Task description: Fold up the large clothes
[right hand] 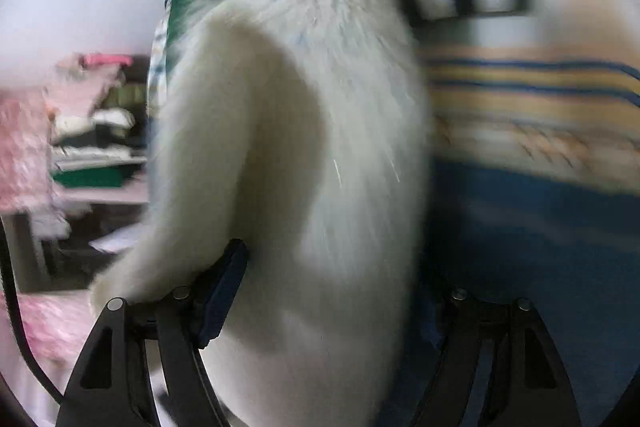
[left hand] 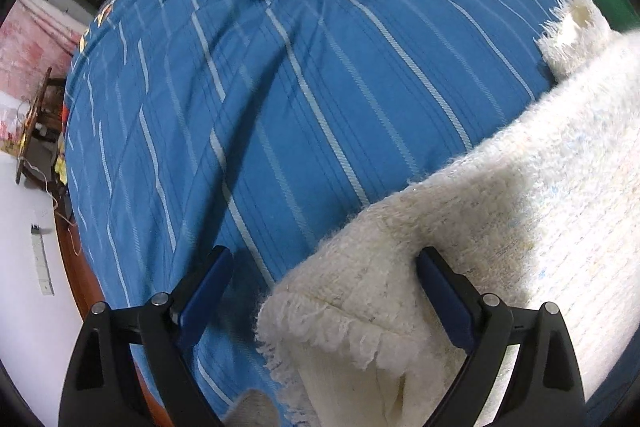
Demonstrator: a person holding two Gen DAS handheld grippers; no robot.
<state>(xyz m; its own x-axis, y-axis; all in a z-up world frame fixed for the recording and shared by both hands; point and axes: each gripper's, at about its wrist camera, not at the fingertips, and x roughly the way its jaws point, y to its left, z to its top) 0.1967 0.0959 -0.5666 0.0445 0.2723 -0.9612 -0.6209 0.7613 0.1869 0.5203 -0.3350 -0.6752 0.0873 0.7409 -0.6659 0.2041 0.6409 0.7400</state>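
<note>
Blue striped bedspread (left hand: 280,87) covers the bed, and the fluffy white garment (left hand: 500,207) lies on it, running long from the near corner off toward the far right. Its fringed corner sits right between the fingers of the left gripper (left hand: 324,291), which are spread wide and touch nothing. In the blurry right view, the right gripper (right hand: 340,287) has white fluff bunched between its fingers; I cannot tell if it pinches. The left one looks nearer to that corner.
</note>
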